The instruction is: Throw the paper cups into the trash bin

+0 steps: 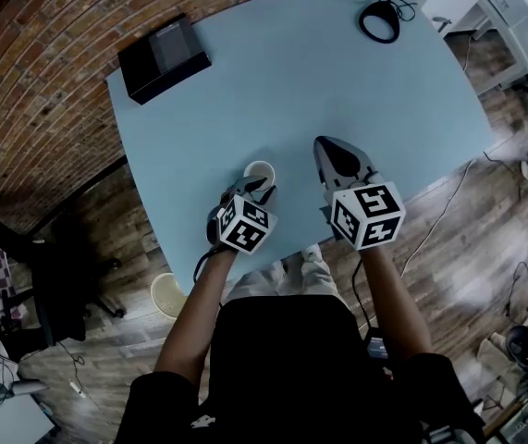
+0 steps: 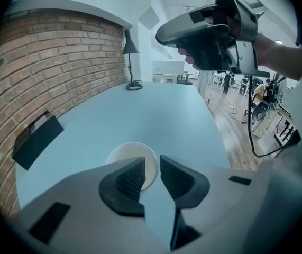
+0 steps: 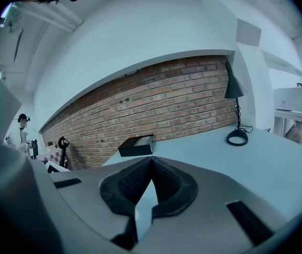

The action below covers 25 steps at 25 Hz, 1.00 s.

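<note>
A white paper cup [image 1: 259, 170] stands upright near the front edge of the light blue table [image 1: 319, 72]. My left gripper [image 1: 262, 189] is right at the cup. In the left gripper view the cup [image 2: 127, 157] shows its open rim; its right edge lies in the gap between the parted jaws of the left gripper [image 2: 152, 162], and the right pad stands a sliver clear of it. My right gripper [image 1: 325, 148] hovers just right of the cup with its jaws together and nothing in them; its tips meet in the right gripper view [image 3: 151, 159].
A round pale trash bin [image 1: 167, 294] stands on the wooden floor below the table's front left corner. A black box [image 1: 164, 56] lies at the table's far left, and a lamp base [image 1: 380, 19] with cable at the far right. A dark chair [image 1: 55, 276] stands at left.
</note>
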Motion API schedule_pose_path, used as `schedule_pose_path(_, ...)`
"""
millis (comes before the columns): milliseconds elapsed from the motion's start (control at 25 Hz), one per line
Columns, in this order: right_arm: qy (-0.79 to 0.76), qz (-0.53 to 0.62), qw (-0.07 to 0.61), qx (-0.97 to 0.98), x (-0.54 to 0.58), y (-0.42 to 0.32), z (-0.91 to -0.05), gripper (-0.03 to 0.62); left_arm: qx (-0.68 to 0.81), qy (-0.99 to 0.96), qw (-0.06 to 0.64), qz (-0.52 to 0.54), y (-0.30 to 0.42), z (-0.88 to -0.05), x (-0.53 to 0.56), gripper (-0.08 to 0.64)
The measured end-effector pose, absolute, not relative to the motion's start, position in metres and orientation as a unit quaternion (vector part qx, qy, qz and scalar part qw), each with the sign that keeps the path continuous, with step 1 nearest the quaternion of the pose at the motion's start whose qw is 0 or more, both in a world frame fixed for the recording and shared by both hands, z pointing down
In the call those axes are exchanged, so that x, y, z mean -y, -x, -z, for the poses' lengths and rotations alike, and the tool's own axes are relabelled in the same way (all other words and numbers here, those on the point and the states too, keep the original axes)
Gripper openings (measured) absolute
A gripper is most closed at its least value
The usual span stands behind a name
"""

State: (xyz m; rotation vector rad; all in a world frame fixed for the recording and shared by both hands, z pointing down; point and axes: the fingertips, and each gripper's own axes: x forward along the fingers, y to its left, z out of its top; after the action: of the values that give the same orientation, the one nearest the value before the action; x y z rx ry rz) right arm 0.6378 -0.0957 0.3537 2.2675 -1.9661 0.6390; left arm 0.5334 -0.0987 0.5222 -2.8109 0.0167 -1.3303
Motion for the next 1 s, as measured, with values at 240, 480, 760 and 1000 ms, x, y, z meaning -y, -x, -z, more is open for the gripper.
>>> schedule_pose_path(240, -0.739, -0.204, 0.042, 0.641, 0.099, -0.642, -0.354, 0.002, -0.007, 0.898, 0.025, 0.44, -0.535, -0.53, 0.097, 0.047)
schedule_pose_path(480, -0.735, -0.206, 0.043, 0.644, 0.101, -0.643, -0.354, 0.003, -0.007, 0.895, 0.028, 0.445, -0.538, -0.528, 0.099, 0.032)
schedule_pose_path(760, -0.729, -0.208, 0.046, 0.65, 0.102, -0.643, -0.356, 0.003, -0.014, 0.902, 0.017, 0.432, -0.54, -0.521, 0.101, 0.028)
schedule_pose_path(1000, -0.728, -0.205, 0.048, 0.653, 0.101, -0.645, -0.354, 0.002, -0.018, 0.906, 0.006, 0.423, -0.543, -0.515, 0.1, 0.026)
